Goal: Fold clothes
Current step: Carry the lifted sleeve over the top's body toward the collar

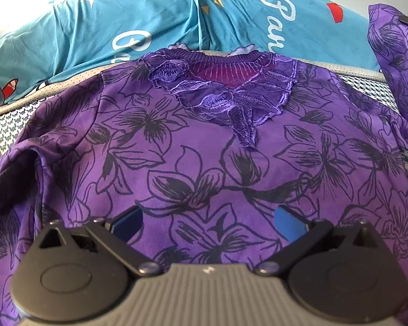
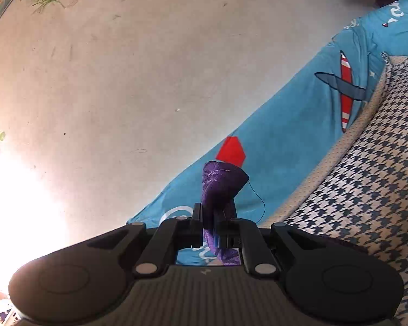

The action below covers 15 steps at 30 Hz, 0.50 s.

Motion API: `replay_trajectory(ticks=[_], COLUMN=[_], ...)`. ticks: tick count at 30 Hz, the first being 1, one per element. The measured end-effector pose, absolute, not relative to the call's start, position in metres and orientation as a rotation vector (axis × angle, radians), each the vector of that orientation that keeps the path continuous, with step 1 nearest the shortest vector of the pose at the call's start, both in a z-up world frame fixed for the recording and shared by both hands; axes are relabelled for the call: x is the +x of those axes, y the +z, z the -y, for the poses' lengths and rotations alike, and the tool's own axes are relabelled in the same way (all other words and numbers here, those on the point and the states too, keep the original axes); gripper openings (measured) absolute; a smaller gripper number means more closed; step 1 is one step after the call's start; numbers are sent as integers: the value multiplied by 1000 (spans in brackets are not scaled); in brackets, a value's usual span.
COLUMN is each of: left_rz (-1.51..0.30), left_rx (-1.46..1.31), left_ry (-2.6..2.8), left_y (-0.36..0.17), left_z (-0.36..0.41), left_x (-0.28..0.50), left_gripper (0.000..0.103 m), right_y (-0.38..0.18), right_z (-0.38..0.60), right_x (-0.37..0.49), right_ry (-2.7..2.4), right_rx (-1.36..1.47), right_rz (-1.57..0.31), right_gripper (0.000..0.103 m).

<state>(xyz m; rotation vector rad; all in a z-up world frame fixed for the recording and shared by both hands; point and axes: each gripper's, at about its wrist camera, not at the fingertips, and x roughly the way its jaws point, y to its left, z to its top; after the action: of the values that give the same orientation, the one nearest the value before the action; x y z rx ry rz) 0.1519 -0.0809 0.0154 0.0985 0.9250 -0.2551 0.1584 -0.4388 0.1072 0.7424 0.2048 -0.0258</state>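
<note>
Risk sits first on the left side. The left gripper (image 1: 208, 218) hangs over the belly of the purple top (image 1: 204, 149) with its blue pads wide apart and nothing between them, so no tool pins the body of the garment. At about nine o'clock in the left wrist view, the left sleeve (image 1: 21, 168) is bunched with a deep crease; I judge that a fold made over it would lock this wrinkle in.

The top lies front side up on the houndstooth cover (image 1: 2, 133), in front of the teal bedding (image 1: 95, 32). Its neckline (image 1: 223, 59) points to twelve o'clock and the hem comes toward the camera, so the long axis runs from twelve to six o'clock.

At two o'clock the right sleeve (image 1: 394, 62) stands lifted off the cover. The right gripper (image 2: 209, 217) is clamped on its cuff (image 2: 220, 184), and only a small tip of cloth comes out past the fingers. This bite looks thin, and a loose thread (image 2: 259, 203) hangs from it; the cuff could slip out, or the pull could drag the unpinned body sideways.
</note>
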Motion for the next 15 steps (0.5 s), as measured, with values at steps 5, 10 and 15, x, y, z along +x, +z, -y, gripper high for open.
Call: replay_trajectory(ticks=[5,10,15], left_rz=[-930,-944,-944], left_rx=[73,60,42], left_ry=[-240,-202,-180], left_y=[13,9,8], left_z=[73,66,61], left_x=[155,157,157], left_gripper=[103,103,103], right_y=[112,116,116], right_z=[413,381,352], right_x=[173,182,188], right_ry=[65,129,161], right_rx=[724,639,528], right_rz=[-201,-223,-261], right_gripper=[9,9,9])
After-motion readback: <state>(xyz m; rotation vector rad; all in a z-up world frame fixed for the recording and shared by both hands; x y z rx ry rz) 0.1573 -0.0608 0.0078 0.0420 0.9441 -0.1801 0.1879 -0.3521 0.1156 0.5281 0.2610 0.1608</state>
